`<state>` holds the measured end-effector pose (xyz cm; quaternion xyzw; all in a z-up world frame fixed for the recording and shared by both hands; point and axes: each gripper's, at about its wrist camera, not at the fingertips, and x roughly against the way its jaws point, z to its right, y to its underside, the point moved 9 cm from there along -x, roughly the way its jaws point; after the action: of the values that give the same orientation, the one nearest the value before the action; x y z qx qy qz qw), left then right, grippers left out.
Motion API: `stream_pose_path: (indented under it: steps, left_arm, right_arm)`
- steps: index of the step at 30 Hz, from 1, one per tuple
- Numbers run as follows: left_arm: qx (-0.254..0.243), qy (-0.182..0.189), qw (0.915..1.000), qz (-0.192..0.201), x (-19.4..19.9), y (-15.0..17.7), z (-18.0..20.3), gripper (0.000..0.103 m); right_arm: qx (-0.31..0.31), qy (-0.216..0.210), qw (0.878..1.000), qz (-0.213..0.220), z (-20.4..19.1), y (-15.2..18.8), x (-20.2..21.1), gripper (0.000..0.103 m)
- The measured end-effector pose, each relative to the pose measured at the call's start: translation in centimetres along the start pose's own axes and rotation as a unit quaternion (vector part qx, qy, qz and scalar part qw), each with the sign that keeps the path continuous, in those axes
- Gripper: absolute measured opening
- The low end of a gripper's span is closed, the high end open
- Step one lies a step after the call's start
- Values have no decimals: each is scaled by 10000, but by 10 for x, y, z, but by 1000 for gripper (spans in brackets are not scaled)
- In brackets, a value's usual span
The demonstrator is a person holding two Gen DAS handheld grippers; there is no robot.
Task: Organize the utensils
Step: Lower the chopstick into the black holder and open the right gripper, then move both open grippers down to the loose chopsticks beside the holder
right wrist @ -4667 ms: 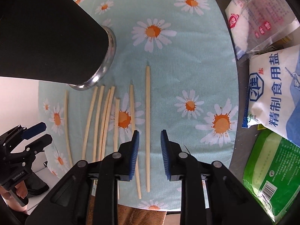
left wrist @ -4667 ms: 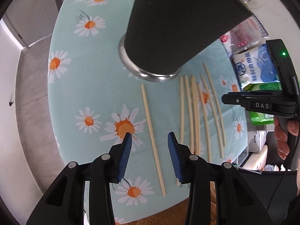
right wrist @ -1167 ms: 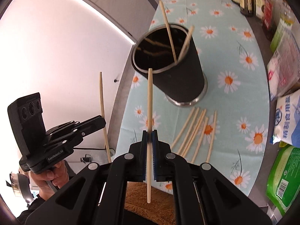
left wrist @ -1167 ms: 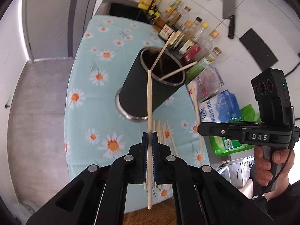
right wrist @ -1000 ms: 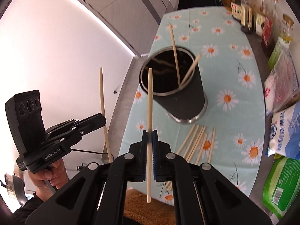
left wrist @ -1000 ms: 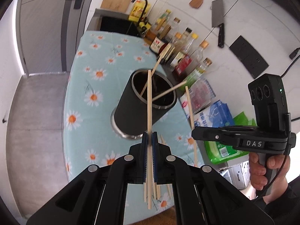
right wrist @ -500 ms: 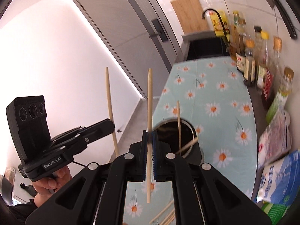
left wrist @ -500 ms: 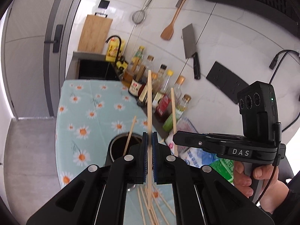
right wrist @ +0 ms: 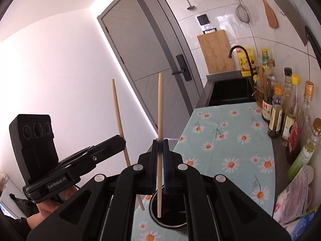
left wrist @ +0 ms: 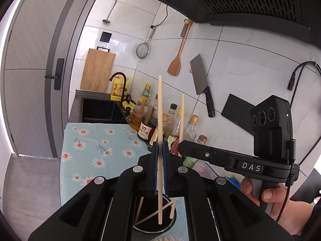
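My left gripper (left wrist: 159,146) is shut on a pale wooden chopstick (left wrist: 159,108), held upright with its lower end over the mouth of the black utensil holder (left wrist: 154,226). The holder has a few chopsticks in it. My right gripper (right wrist: 159,143) is shut on another upright chopstick (right wrist: 160,108), its lower end over the same holder (right wrist: 170,214). Each gripper shows in the other's view, the right (left wrist: 181,147) and the left (right wrist: 122,140), side by side above the holder.
The holder stands on a daisy-print tablecloth (right wrist: 230,140). Sauce bottles (right wrist: 278,108) line the wall side, food bags (right wrist: 297,198) lie at the right. A sink (left wrist: 100,110), cutting board, cleaver and spatula are at the back. Loose chopstick ends (left wrist: 166,239) show below the holder.
Both grippers picked a chopstick off the table, lifted and tilted them upright. Over the last second they moved above the holder, which now sits low in both views.
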<state>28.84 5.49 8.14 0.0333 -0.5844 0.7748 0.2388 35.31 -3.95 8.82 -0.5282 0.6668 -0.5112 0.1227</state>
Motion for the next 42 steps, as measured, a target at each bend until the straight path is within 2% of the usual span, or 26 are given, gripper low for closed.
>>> stream_pose_path:
  steps: [4, 8, 9, 11, 12, 19, 28, 32, 34, 37, 38, 42]
  left_arm:
    - [19, -78, 10000, 3, -11, 4, -10, 4]
    - [289, -51, 9995, -102, -20, 9, -24, 5]
    - [353, -24, 9993, -122, -22, 10, -26, 5]
    - [416, -60, 9990, -181, -26, 13, -32, 5]
    - [431, -53, 9988, -216, -27, 14, -33, 5]
    - [499, -77, 9982, -326, -30, 17, -42, 5]
    - [502, 4, 9979, -404, -22, 15, -36, 5]
    - [323, 78, 9987, -384, -12, 13, -24, 5]
    - [279, 151, 9988, -378, -5, 11, -17, 5]
    - [188, 178, 9987, -438, 4, 10, -8, 5]
    - [163, 197, 9986, -468, 7, 11, -5, 5]
    - [50, 260, 9978, -607, 16, 17, 4, 5]
  right_arm:
    - [115, 57, 9999, 56, 7, -2, -6, 6]
    - [157, 107, 9998, 27, 13, 1, -14, 7]
    - [128, 72, 9999, 34, 14, 2, -15, 9]
    - [63, 103, 9999, 73, 19, 3, -16, 27]
    - [21, 111, 9999, 90, 21, 4, -17, 29]
    - [-93, 151, 9998, 26, 29, 7, -20, 30]
    - [-88, 188, 9997, -91, 17, 12, -12, 31]
    - [-110, 172, 9997, -127, 8, 14, -1, 41]
    - [-16, 219, 9997, -130, 0, 16, 7, 41]
    - [190, 367, 9991, -120, -11, 17, 22, 47]
    - [230, 410, 9988, -99, -15, 18, 28, 53]
    - [367, 568, 9976, -159, -22, 25, 44, 63]
